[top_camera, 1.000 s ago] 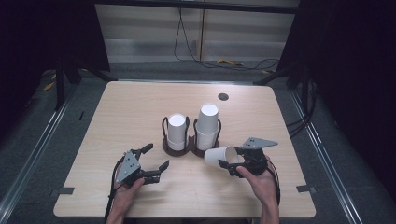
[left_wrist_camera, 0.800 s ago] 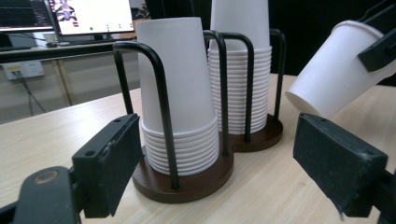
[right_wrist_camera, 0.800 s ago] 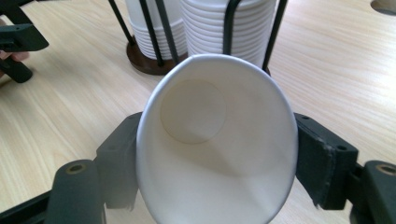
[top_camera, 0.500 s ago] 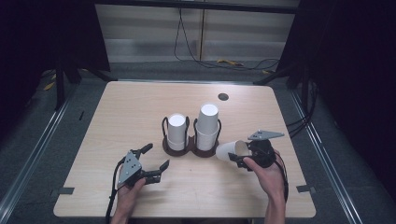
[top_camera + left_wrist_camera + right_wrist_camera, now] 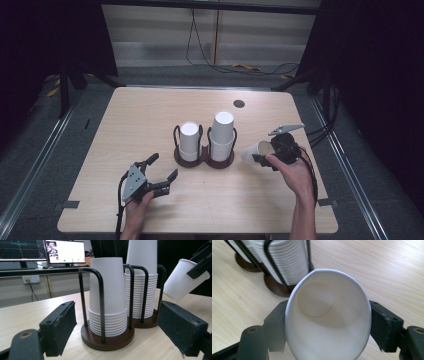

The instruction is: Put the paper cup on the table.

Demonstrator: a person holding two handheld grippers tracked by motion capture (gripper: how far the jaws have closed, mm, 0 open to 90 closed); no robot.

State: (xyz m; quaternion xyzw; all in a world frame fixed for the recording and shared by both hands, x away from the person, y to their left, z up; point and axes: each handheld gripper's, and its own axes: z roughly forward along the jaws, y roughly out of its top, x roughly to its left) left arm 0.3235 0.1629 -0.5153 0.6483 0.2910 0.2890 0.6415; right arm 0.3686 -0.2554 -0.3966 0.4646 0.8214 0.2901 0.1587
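Light wooden tabletop (image 5: 150, 115) with dark floor all around it, and we count 2 round dark wooden stands with black wire hoops: the left stand (image 5: 188, 156) and the right stand (image 5: 220, 160), touching side by side mid-table. Each one carries 1 stack of upside-down white paper cups, a shorter stack (image 5: 189, 141) and a taller stack (image 5: 222, 135). Add 1 loose white paper cup (image 5: 251, 152) and 2 grippers.

Our right gripper (image 5: 264, 157) has its 2 jaws clamped on that loose cup near the rim, squeezing the mouth oval in the right gripper view (image 5: 328, 317). The cup hangs tilted above the table, base pointing toward the stands, just right of the right stand and not touching it.

Our left gripper (image 5: 161, 173) sits low near the front edge, jaws spread wide with nothing between them, aimed at the left stand.

Counting single cups per stack is a no-go, the rims are too fine. In the left gripper view the taller stack's top (image 5: 141, 255) is cut off.
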